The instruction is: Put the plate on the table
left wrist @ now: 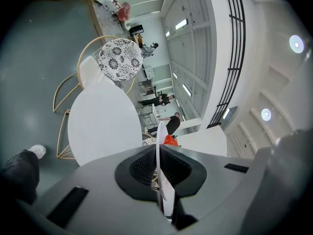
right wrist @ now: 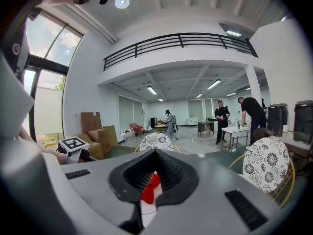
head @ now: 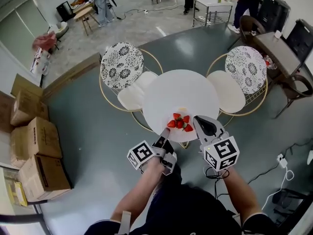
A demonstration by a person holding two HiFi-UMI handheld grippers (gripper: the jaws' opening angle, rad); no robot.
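left hand-held gripper [head: 165, 133]: just short of the desk's near edge; its jaws are closed on the thin white rim of the plate, which runs edge-on between them in the left gripper view.
right hand-held gripper [head: 198, 121]: also at the desk's near edge, on the other side; jaws clamped on the opposite rim, with white plate and red fruit showing between them in the right gripper view.
plate [left wrist: 164, 189]: carried between the two grippers, over the near part of the desk; i cannot tell whether its base touches the desk top or hangs just above it.
strawberries [head: 180, 121]: a small loose heap on the plate, over the desk's near edge.
desk [head: 171, 89]: round, white, bare beyond the plate.
chairs [head: 122, 65]: two with patterned round backs, at the desk's far left and far right, seats tucked toward it.
cardboard boxes [head: 36, 151]: stacked on the floor, well apart from the desk to its left.
people [head: 244, 1]: standing far beyond the desk.
step, as i judge it: lowering or settling the plate; release not yet done.
risk: if one side lets go first, the plate could tip and the loose strawberries roll off.
risk: set this close to the desk's near edge, the plate may overhang and topple toward the person.
risk: the rim is thin and smooth, so a weak pinch could slip.
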